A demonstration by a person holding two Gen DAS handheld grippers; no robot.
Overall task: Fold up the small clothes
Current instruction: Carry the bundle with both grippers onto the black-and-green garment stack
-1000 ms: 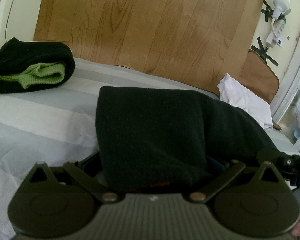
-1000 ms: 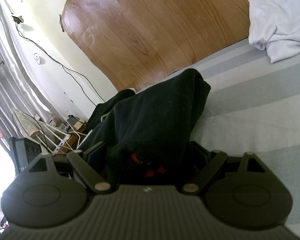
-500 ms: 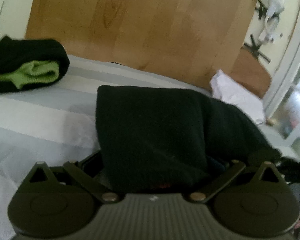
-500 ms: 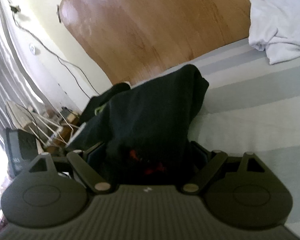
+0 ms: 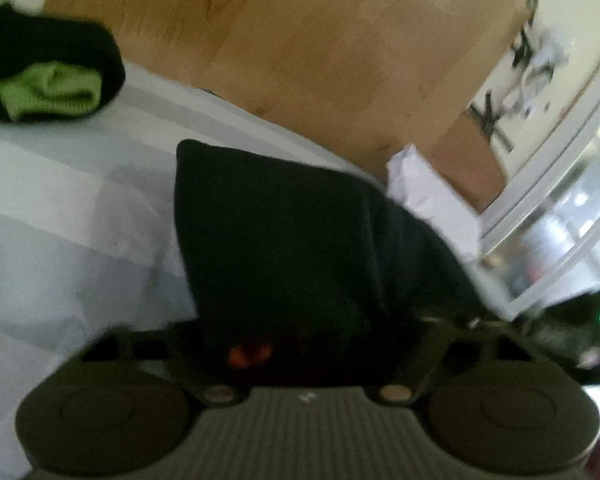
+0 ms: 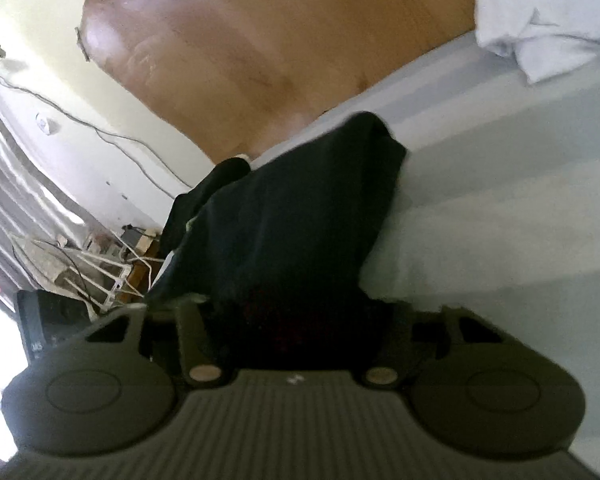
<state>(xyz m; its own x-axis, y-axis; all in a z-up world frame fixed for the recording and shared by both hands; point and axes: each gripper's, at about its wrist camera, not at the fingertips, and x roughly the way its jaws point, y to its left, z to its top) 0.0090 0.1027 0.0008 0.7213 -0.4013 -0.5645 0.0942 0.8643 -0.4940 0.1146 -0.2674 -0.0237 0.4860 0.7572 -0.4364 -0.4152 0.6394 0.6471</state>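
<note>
**Both claws closing around the black garment on the bed**

My left claw [image 5: 300, 344] and right claw [image 6: 296, 332] each have the near edge of the black garment [image 5: 284, 232] between the jaws, and both sets of jaws are closing. The cloth hides the fingertips, so I can't tell if the pads are pressing it yet. Frames are motion-blurred.

Garment: dark folded slab lying on the bed [image 5: 60, 184], running away from both claws toward the wall. Small red patch shows at its near edge in the left view.

Surface: sheet with pale grey and white stripes, fairly flat.

Room: wood-grain panel [image 5: 300, 40] stands against the wall behind the bed. Folded black-and-green bundle [image 5: 44, 80] sits far left on the bed, well apart from the garment. Crumpled white cloth [image 6: 548, 16] lies at the far right by the panel. Right view shows a cream wall with a trailing cable [image 6: 112, 136] and a white wire rack [image 6: 100, 272] on the floor beside the bed.
</note>
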